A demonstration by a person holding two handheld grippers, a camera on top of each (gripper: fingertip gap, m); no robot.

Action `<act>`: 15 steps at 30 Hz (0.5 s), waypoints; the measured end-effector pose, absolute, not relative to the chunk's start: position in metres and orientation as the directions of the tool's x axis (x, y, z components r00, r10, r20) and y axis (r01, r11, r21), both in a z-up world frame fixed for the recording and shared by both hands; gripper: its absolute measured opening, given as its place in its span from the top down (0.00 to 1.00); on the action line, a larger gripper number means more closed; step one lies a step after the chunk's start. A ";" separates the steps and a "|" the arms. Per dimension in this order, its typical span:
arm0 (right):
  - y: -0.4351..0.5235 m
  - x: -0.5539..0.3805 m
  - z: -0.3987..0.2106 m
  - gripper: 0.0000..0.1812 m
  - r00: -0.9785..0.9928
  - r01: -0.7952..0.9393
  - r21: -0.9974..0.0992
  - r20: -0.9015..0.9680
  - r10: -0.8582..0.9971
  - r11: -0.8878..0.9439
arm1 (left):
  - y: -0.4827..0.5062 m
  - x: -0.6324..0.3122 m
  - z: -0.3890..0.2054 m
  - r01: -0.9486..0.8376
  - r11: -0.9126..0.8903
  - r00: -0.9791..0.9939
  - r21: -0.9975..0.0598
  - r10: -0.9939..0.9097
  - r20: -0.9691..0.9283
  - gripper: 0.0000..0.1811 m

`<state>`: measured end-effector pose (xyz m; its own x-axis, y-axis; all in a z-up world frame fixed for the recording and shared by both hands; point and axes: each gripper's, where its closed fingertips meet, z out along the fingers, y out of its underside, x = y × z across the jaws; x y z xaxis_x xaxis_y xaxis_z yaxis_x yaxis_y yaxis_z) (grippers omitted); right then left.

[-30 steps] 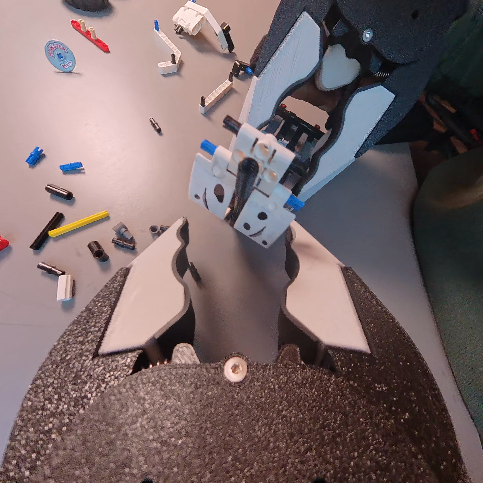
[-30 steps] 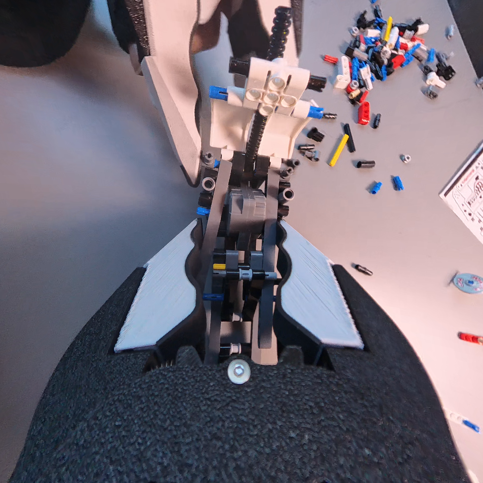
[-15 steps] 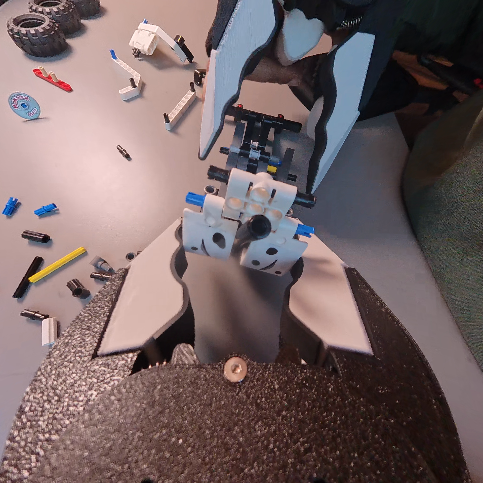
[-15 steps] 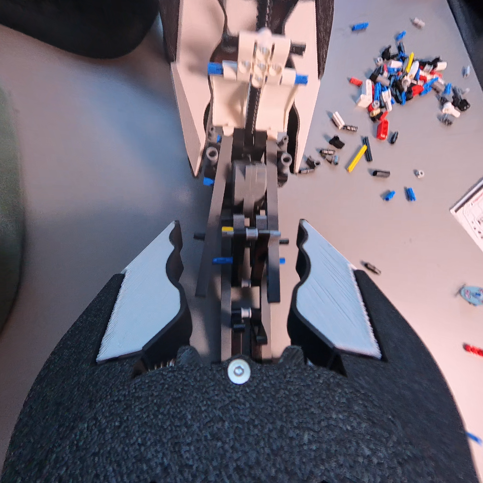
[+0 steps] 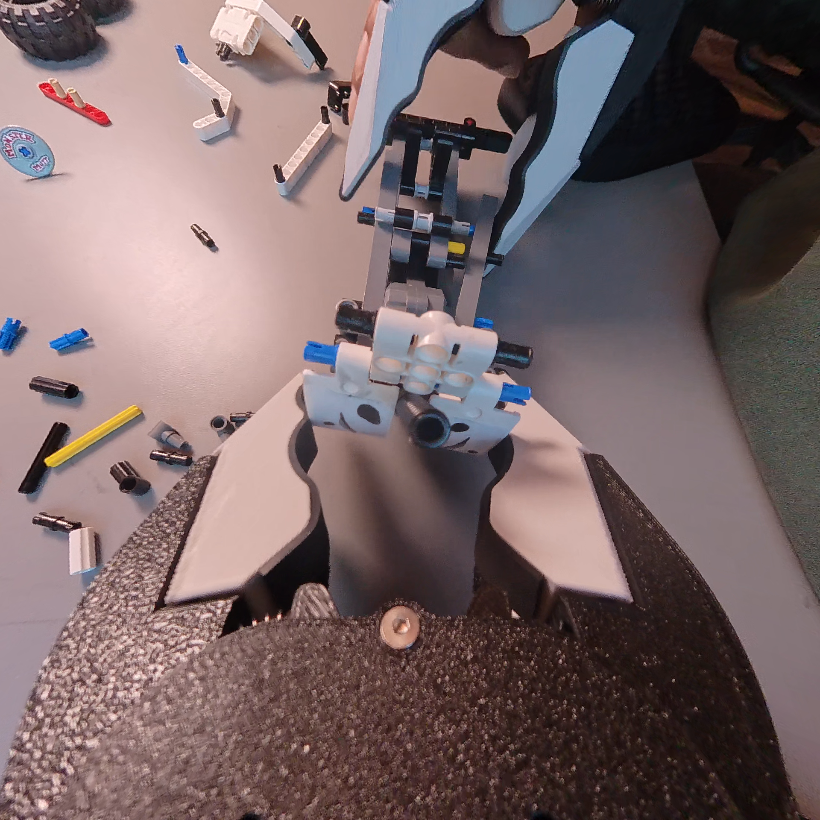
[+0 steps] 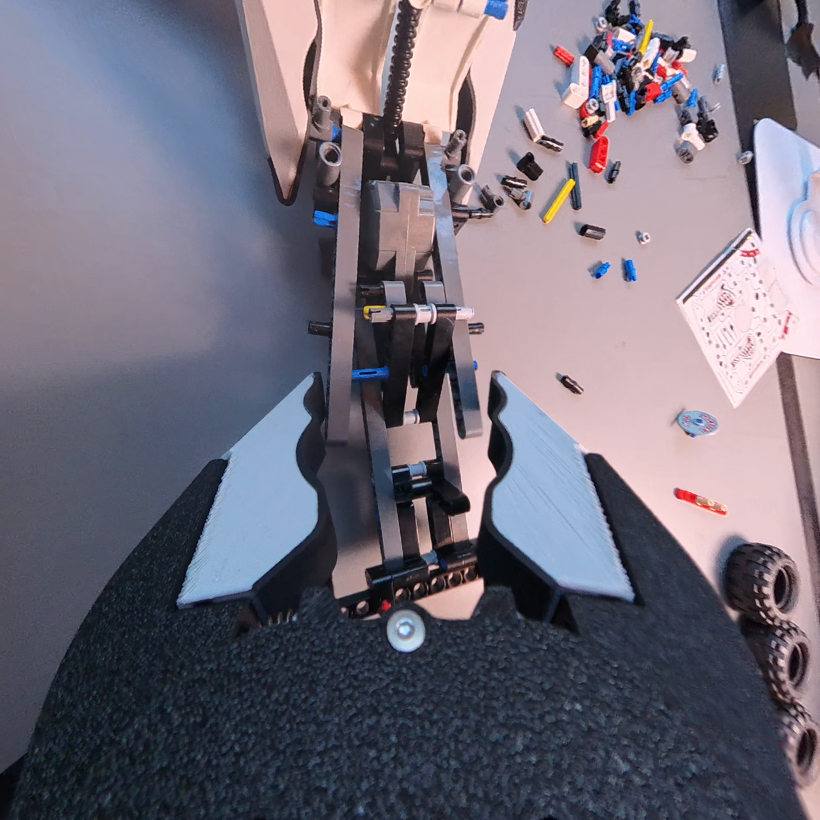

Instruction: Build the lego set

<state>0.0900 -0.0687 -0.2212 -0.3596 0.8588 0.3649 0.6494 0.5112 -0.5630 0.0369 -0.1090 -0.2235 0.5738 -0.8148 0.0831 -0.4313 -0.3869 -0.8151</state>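
Observation:
A long grey and black lego chassis (image 6: 399, 230) with a white front end (image 5: 426, 355) and a black ribbed hose (image 5: 426, 428) lies along the grey table. My left gripper (image 5: 408, 412) is open, and the white front end sits between its fingertips. My right gripper (image 6: 406, 377) is open and straddles the chassis's rear half without gripping it. The black rear cross beam (image 6: 421, 581) lies deep between its fingers. The right gripper (image 5: 421, 233) also shows at the top of the left wrist view.
Loose parts lie left of the chassis: a yellow axle (image 5: 93, 430), white beams (image 5: 208, 97), a red beam (image 5: 73, 102), tyres (image 5: 49, 26). The right wrist view shows a parts pile (image 6: 634, 66), a printed sheet (image 6: 745, 315) and tyres (image 6: 763, 581). The table edge (image 5: 692, 186) meets green fabric. The grippers' ends are close to 8 centimetres from one another. To the yellow axle (image 5: 93, 430): left tips about 10 centimetres, right tips about 15 centimetres. Look for it in the right wrist view (image 6: 560, 204) too.
My right gripper has opened, let go of the chassis and drawn back along it. My left gripper has closed in, so the white front end now sits between its fingertips.

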 end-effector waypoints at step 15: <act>-0.072 0.103 -0.227 0.94 -0.226 0.580 -0.480 0.682 0.696 0.659 | -0.104 0.035 -0.221 -0.361 -0.460 0.621 -0.811 -0.767 0.159 0.51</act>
